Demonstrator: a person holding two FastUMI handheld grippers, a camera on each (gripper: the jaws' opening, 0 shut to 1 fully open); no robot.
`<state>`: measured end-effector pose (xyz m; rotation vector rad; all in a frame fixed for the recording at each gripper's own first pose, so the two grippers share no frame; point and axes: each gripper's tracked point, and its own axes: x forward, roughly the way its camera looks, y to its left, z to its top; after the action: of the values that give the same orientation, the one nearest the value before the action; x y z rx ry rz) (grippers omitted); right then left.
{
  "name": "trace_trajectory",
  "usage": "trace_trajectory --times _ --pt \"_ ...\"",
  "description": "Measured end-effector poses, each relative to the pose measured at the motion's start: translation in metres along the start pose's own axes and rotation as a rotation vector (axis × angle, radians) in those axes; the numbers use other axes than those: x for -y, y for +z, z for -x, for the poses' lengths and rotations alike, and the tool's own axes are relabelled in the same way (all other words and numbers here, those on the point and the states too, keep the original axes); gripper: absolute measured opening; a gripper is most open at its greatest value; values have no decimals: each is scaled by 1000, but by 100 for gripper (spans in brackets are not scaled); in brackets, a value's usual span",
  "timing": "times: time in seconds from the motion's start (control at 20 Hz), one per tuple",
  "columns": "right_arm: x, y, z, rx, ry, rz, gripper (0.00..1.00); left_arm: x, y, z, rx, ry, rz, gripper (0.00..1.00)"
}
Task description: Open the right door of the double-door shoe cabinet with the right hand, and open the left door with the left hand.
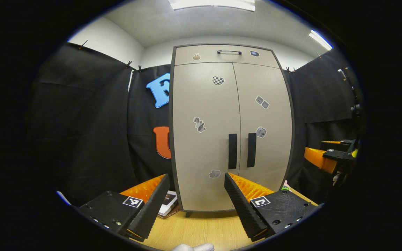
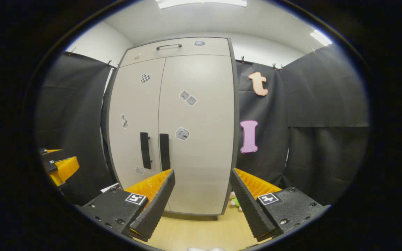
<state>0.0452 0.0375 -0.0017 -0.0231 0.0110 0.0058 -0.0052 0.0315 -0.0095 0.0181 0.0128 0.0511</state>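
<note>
The shoe cabinet [image 1: 230, 132] is standing upright on the wooden floor [image 1: 201, 230], straight ahead of me, against the black booth wall. Both doors are sitting flush and closed: the left door [image 1: 204, 146] and the right door [image 1: 267, 153] are meeting at the centre seam, each carrying a dark vertical handle, the left handle [image 1: 232, 151] and the right handle [image 1: 251, 150] just beside one another. Small stickers are dotting both doors. Above them a drawer front [image 1: 222, 55] is showing a dark horizontal pull.

I am holding my left gripper [image 1: 195, 195] released, fingers spread wide, well short of the cabinet and touching nothing. I am holding my right gripper [image 2: 202, 195] likewise released, facing the right door, apart from it. A book [image 1: 169, 204] is lying on the floor at the cabinet's left foot.
</note>
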Motion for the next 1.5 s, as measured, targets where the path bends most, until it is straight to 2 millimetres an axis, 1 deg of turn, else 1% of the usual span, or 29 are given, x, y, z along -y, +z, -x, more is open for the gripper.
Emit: trace_trajectory --times 0.2,0.45,0.65,0.7,0.8,0.9,1.0,1.05,1.1,1.2,1.3,1.35,1.4,1.45,1.5 --pt "-29 5 -31 9 32 3 99 -10 -4 0 -10 21 -11 96" --pt "-64 14 -75 18 59 4 100 -23 -7 1 -22 49 -9 96" --pt "-89 7 -115 -9 71 13 100 -32 -12 4 -41 76 -8 96" --pt "-94 5 -125 -18 73 13 98 -35 -14 5 -45 83 -6 96" --pt "-102 -1 -145 -38 72 16 97 -40 -15 6 -51 103 -7 96" --pt "-106 -6 -162 -55 65 13 92 -47 -16 8 -58 121 -7 96" --pt "-109 -9 -174 -73 62 9 85 -53 -18 9 -66 140 -8 96" --pt "-110 -10 -179 -75 59 5 84 -56 -20 10 -68 150 -6 96" --pt "-110 -11 -183 -76 56 5 82 -55 -18 14 -70 155 -5 96" --pt "-109 -12 -191 -78 43 4 75 -58 -19 19 -70 166 -3 96" --pt "-113 -15 -196 -97 53 -10 70 -60 -20 23 -72 175 1 96" --pt "-115 -16 -198 -108 54 -14 65 -60 -20 25 -75 176 5 96" --pt "-115 -18 -200 -112 50 -15 62 -60 -20 23 -77 179 8 96" --pt "-113 -19 -203 -114 35 -16 54 -61 -20 22 -77 182 8 96" --pt "-110 -20 -204 -116 21 -17 52 -64 -20 18 -76 186 8 96"
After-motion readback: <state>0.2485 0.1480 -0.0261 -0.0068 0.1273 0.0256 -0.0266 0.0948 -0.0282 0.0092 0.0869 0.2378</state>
